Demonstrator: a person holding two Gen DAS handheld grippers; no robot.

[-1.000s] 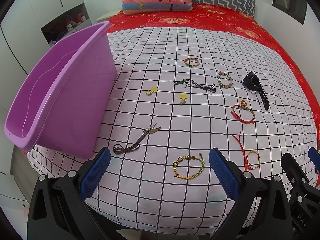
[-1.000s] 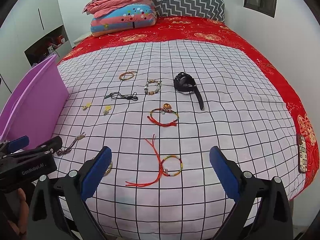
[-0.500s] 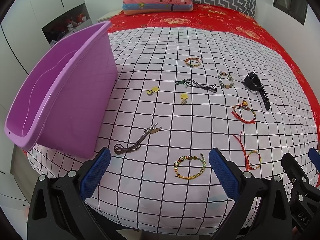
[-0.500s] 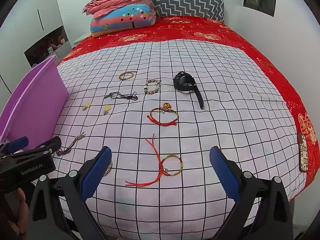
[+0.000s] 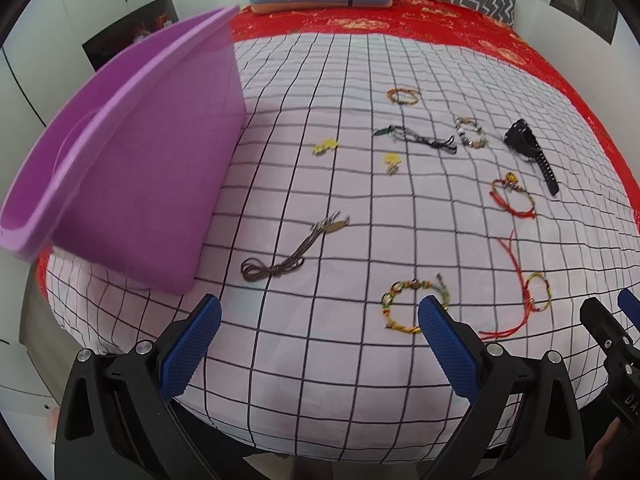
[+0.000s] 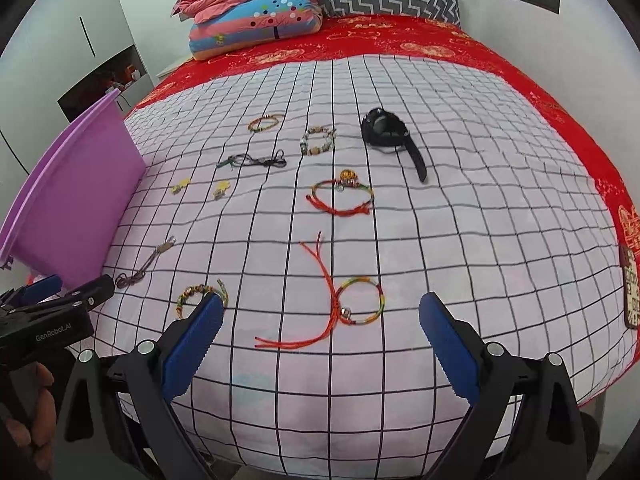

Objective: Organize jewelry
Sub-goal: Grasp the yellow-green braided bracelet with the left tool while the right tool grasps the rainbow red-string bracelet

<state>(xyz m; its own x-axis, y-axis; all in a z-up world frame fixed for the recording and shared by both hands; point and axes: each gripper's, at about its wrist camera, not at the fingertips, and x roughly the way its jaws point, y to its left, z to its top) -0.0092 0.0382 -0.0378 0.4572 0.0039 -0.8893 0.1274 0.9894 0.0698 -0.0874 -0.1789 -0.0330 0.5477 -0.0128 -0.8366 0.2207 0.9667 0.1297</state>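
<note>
Right wrist view: a red-corded multicoloured woven bracelet (image 6: 358,300) lies on the grid-checked white bedsheet (image 6: 460,220) just ahead of the right gripper (image 6: 320,324), fingers spread, empty. Left gripper (image 5: 318,330) likewise released, near a beaded woven bracelet (image 5: 404,308). Purple plastic tub (image 5: 132,184) stands left.

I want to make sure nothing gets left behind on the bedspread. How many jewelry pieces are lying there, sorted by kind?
Bracelets: 5
Cord necklaces: 2
Yellow charms: 2
Black watch: 1
Total: 10
</note>
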